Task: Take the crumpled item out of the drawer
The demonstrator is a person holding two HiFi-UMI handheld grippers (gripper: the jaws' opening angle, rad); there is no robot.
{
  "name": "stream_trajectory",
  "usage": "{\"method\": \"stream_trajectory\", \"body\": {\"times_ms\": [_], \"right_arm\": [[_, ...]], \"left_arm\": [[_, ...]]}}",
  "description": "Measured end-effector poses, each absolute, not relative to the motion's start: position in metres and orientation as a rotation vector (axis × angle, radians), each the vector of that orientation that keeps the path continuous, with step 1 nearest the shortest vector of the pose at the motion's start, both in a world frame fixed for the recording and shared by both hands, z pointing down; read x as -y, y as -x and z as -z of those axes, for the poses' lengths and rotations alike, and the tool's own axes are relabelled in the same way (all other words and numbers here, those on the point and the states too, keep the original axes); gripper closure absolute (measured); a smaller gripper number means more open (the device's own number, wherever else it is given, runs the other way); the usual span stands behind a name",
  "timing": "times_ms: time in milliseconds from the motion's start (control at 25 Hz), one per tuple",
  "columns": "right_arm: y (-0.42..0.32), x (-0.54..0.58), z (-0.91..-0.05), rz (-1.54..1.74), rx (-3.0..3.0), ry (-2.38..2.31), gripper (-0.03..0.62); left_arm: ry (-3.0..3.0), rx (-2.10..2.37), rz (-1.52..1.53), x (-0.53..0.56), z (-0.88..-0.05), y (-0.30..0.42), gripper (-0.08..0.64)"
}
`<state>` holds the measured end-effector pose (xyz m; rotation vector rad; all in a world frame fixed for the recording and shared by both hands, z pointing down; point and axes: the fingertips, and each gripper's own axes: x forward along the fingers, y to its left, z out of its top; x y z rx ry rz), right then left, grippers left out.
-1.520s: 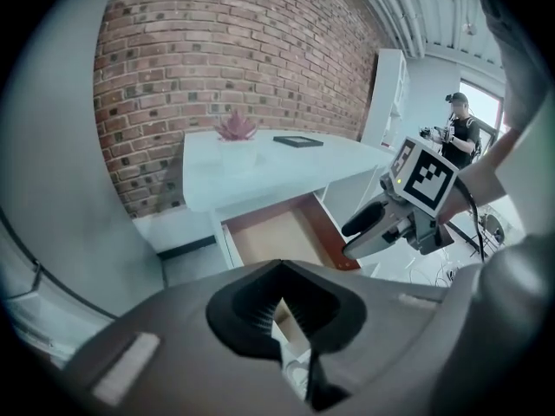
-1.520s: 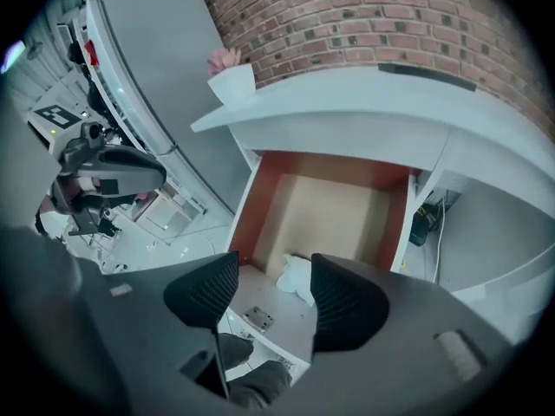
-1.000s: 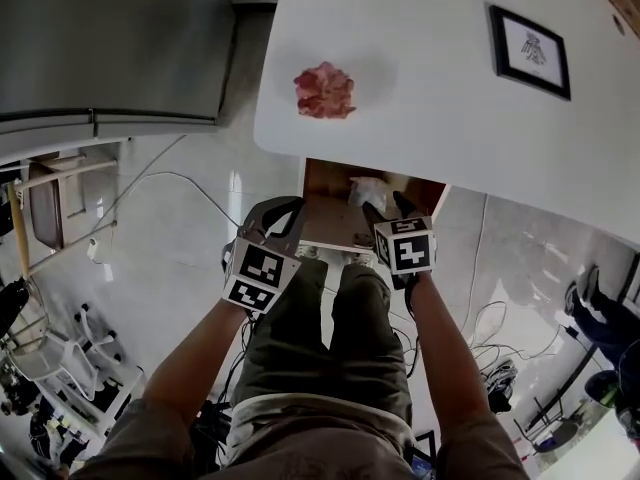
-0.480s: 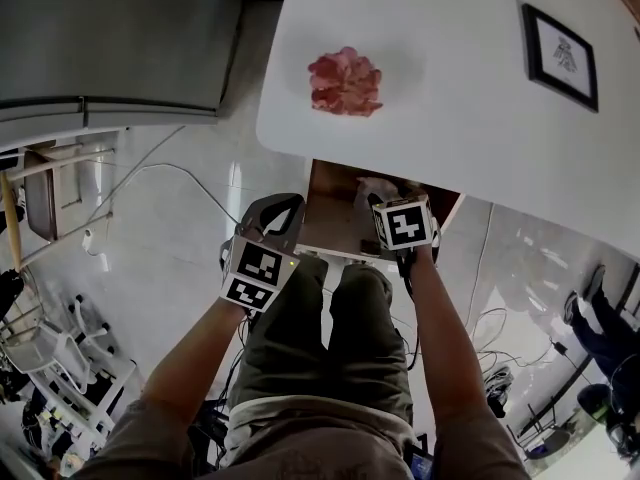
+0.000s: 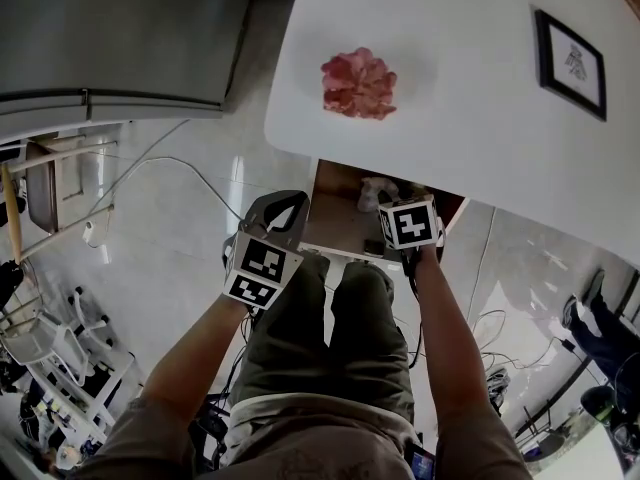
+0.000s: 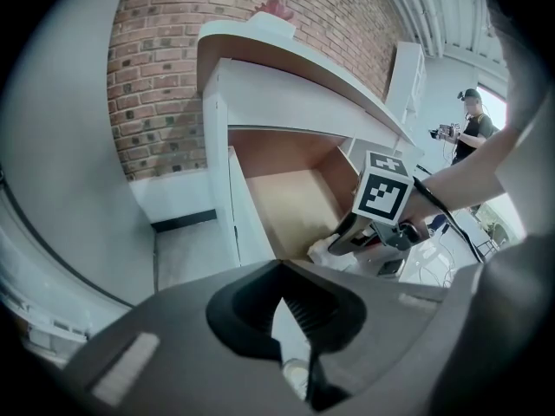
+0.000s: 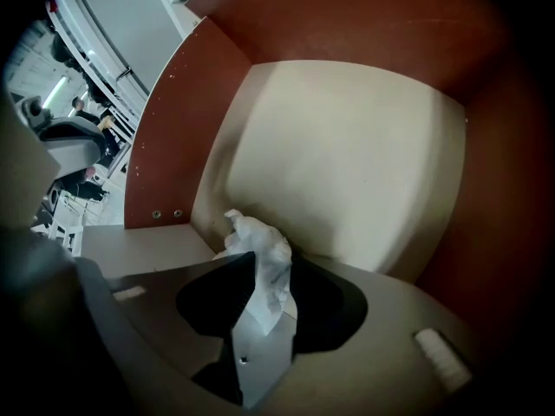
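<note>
The right hand-held gripper (image 7: 260, 323) has dropped from just above the open drawer (image 5: 335, 220) into it. A second ago its jaws stood wide over the white crumpled paper (image 7: 263, 263). They have just been closing, and the paper now sits between them with its upper folds poking out past the tips. The pads look to be pressing on it from both sides, so I judge the pinch made, or very nearly.

The paper has not left the drawer. It lies at the near left of the pale drawer floor, close to the reddish side wall, and in the head view it is mostly hidden by the gripper's marker cube (image 5: 410, 224).

The left hand-held gripper (image 6: 284, 308) hangs outside the drawer at its near left corner, jaws a little apart with nothing between them.

On the white worktop (image 5: 480, 118) above, a pink crumpled item (image 5: 358, 83) lies well apart from a framed picture (image 5: 571, 50).

With the paper caught, the next move is probably a straight lift clear of the drawer walls, and a loose fold could slip out
</note>
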<state>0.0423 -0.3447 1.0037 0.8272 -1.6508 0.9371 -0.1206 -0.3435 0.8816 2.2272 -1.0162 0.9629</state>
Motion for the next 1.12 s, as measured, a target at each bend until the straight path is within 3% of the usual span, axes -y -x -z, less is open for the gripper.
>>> {"method": "stream_trajectory", "body": {"times_ms": [120, 560, 1120], "right_arm": [[-0.045, 0.344, -0.996, -0.940, 1.664, -0.846, 0.479], [-0.055, 0.351, -0.905, -0.902, 1.759, -0.916, 0.491], [-0.045, 0.345, -0.675, -0.712, 2.014, -1.021, 0.492]], "left_arm": [[-2.227, 1.014, -0.960, 0.344, -0.875, 0.118, 0.560], [-2.268, 1.049, -0.920, 0.349, -0.803, 0.107, 0.560], [-2.376, 1.158, -0.858, 0.350, -0.640, 0.103, 0.560]]}}
